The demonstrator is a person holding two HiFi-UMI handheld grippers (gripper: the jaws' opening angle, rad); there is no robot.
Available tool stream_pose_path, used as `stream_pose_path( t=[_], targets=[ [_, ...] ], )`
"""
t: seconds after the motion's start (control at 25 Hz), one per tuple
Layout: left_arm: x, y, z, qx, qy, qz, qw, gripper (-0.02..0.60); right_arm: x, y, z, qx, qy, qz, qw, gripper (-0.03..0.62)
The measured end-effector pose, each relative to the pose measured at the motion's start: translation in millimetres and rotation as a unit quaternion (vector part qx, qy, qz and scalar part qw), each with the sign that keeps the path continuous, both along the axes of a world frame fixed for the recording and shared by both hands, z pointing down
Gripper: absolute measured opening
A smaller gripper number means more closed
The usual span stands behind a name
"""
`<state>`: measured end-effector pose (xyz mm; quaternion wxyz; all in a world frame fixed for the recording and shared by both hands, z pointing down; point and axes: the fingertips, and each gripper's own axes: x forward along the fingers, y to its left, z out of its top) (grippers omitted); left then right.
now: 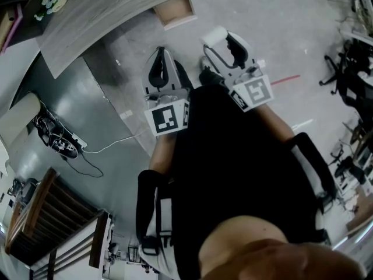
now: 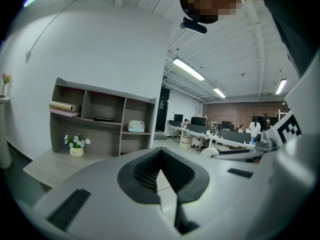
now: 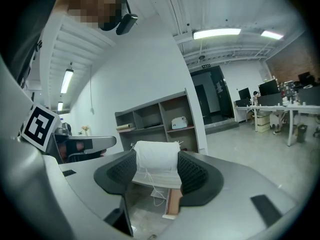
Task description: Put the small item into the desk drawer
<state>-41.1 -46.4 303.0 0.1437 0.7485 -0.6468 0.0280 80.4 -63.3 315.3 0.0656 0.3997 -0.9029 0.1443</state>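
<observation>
Right gripper (image 3: 157, 176) clamped on the small white roll (image 3: 157, 160), held close to the body and aimed at the open drawer (image 1: 175, 10) under the desk (image 1: 111, 22), presumably staged for drop-in; left gripper (image 2: 160, 173) jaws together, empty, parked alongside.

right tool (image 1: 225, 43) holds white roll (image 1: 214, 35) (drawer (image 1: 175, 11) open); left tool (image 1: 161, 56) beside
</observation>
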Motion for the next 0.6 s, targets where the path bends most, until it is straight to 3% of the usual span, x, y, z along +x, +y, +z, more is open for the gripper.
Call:
stream_pose_path(
  t=[0.6],
  targets=[
    [-52.1, -54.5, 38.5, -0.029, 0.017, 0.002, 0.9994, -0.015, -61.2, -53.2, 49.5, -0.034, 0.022, 0.006, 0.999, 0.256]
  ],
)
